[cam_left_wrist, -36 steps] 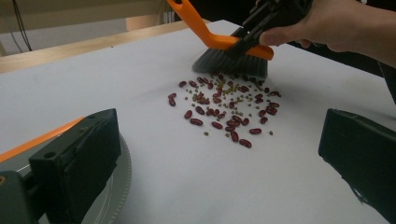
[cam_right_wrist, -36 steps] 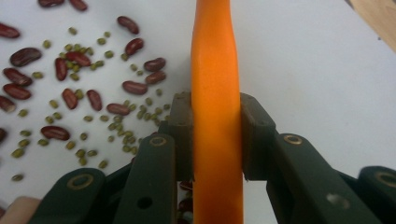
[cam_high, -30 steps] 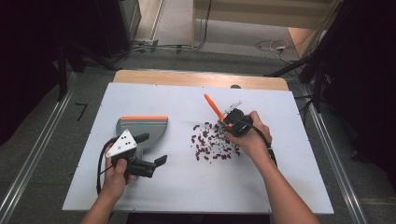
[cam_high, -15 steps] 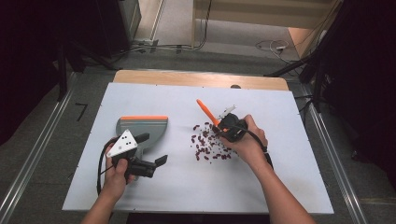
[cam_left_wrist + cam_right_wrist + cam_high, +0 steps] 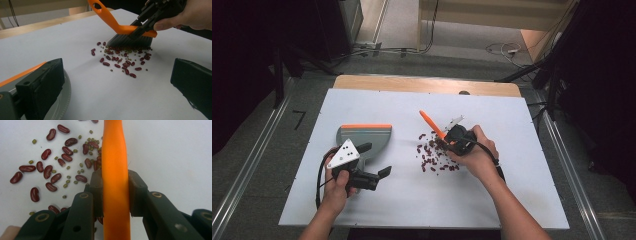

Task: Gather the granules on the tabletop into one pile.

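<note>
Your right claw is clamped on the orange brush by its handle. The handle slants up and away from the claw; dark bristles point down onto the worktop. Dark red beans and small green beans lie scattered flat, just beside the bristles, toward your left claw.

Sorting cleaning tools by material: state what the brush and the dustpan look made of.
Brush: glossy orange handle, likely moulded plastic; dark bristles, probably synthetic. Dustpan: matte grey body with an orange edge strip, apparently plastic too.
</note>
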The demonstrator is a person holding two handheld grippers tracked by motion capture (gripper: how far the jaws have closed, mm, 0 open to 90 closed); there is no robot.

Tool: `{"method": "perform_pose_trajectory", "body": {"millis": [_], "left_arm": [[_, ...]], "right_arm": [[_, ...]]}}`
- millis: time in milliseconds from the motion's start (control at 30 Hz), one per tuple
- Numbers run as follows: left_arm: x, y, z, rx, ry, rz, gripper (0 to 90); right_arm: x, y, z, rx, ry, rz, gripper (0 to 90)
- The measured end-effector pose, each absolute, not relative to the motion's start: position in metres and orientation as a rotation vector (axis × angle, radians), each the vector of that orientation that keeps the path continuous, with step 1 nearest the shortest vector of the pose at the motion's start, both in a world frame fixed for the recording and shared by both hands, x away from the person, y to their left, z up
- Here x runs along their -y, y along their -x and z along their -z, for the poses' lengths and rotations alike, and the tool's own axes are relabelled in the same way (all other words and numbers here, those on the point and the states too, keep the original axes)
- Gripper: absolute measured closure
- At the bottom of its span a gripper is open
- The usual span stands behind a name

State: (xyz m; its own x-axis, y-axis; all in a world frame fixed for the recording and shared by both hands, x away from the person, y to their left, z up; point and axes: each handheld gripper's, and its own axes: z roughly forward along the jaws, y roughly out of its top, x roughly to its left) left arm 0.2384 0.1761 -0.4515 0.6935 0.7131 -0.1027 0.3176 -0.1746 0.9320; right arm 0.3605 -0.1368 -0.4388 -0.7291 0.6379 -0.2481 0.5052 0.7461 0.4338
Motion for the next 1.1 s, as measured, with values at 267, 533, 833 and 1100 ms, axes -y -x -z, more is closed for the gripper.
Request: {"method": "perform_pose_trajectory", "body": {"millis": [267,533,833,1100], "left_arm": [[-0.177,-0.238,0.452,-0.831,-1.767,-0.437,0.0],[-0.178,-0.238,0.45,-0.835,-1.756,-0.429,0.0],[-0.184,-0.237,0.449,-0.855,-1.731,-0.427,0.0],[-0.186,-0.239,0.45,-0.86,-1.727,-0.42,0.0]], "right_arm": [[0.145,-0.369,0.429,-2.547,-0.882,-0.517,69.0],[0.135,-0.394,0.416,-2.516,-0.787,-0.541,69.0],[0.115,-0.432,0.424,-2.549,-0.657,-0.536,69.0],[0.093,-0.441,0.438,-2.557,-0.458,-0.514,69.0]]}}
